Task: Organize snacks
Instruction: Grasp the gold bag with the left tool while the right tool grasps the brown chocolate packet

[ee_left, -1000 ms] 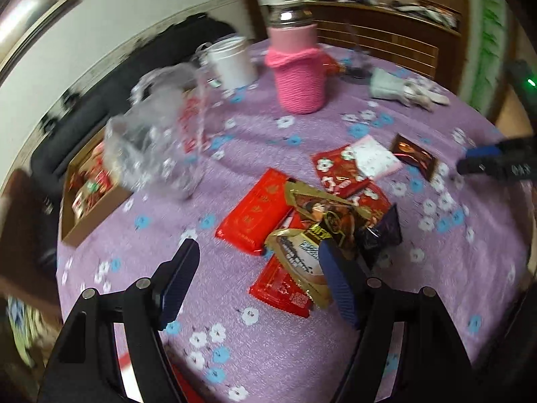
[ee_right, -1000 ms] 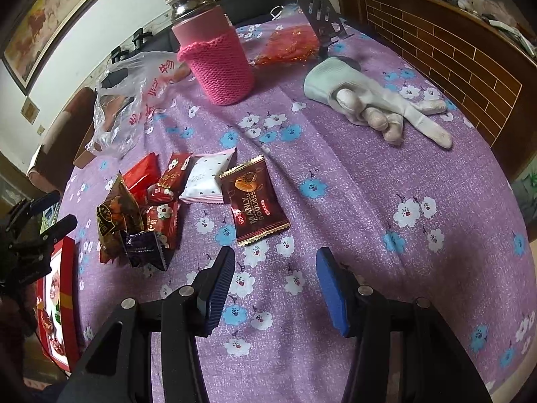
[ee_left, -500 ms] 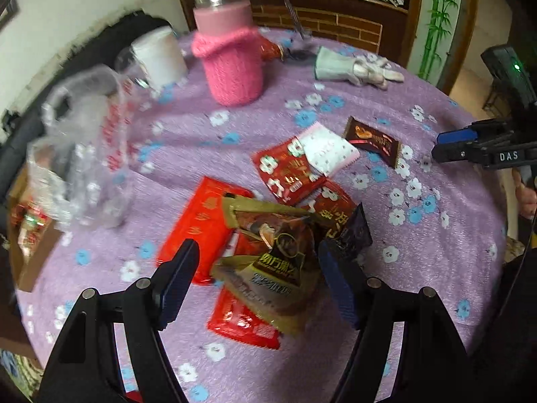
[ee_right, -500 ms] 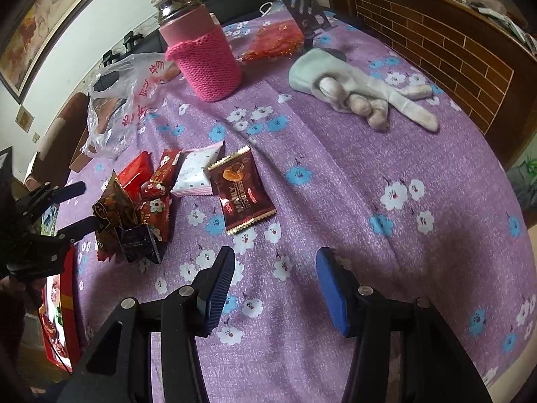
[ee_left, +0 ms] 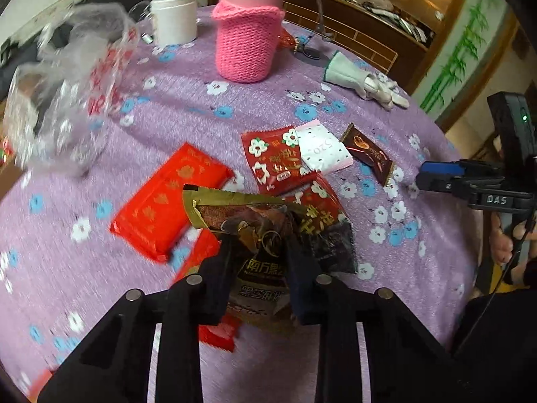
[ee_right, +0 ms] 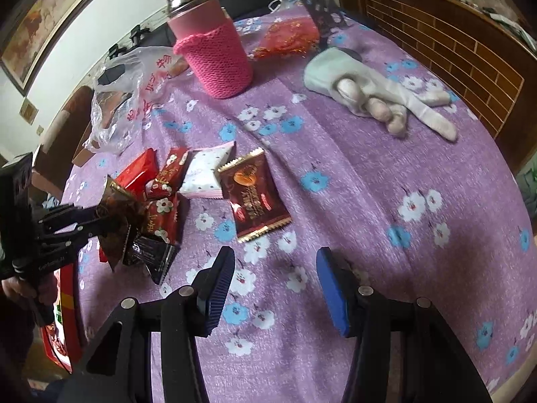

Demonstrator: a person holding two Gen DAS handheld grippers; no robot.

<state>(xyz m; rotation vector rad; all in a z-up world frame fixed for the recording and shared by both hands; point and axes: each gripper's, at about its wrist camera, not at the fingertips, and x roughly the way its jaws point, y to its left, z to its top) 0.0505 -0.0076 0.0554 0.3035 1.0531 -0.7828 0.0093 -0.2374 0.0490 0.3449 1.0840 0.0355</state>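
Change: since a second ago my left gripper [ee_left: 258, 262] has dropped onto the snack heap, and the gold-brown packet [ee_left: 255, 235] now sits between its fingers instead of ahead of them.
Left jaws: closing, narrow gap; the pads look pressed on the packet's crumpled middle, and its lower end hangs below the fingers.
Meaning: I read this as the pick starting; lift not yet done.
Right jaws: right gripper [ee_right: 275, 282] about half open, nothing between the fingers, hovering over bare purple tablecloth [ee_right: 369, 201]; unchanged from before.
Heap around the packet: black wrapper [ee_left: 330, 245] just beside it on the right, red flat pack [ee_left: 167, 201] to the left, red flower packets [ee_left: 275, 159] behind and partly under it.
Further out: white packet [ee_left: 322, 149] and brown chocolate bar [ee_left: 369, 154] lie flat, apart from the grip.
Risk: the black wrapper may drag along.
Far side: pink knit-sleeved flask [ee_left: 248, 43], plastic bag [ee_left: 67, 100], white jar [ee_left: 173, 16], glove [ee_left: 362, 82].
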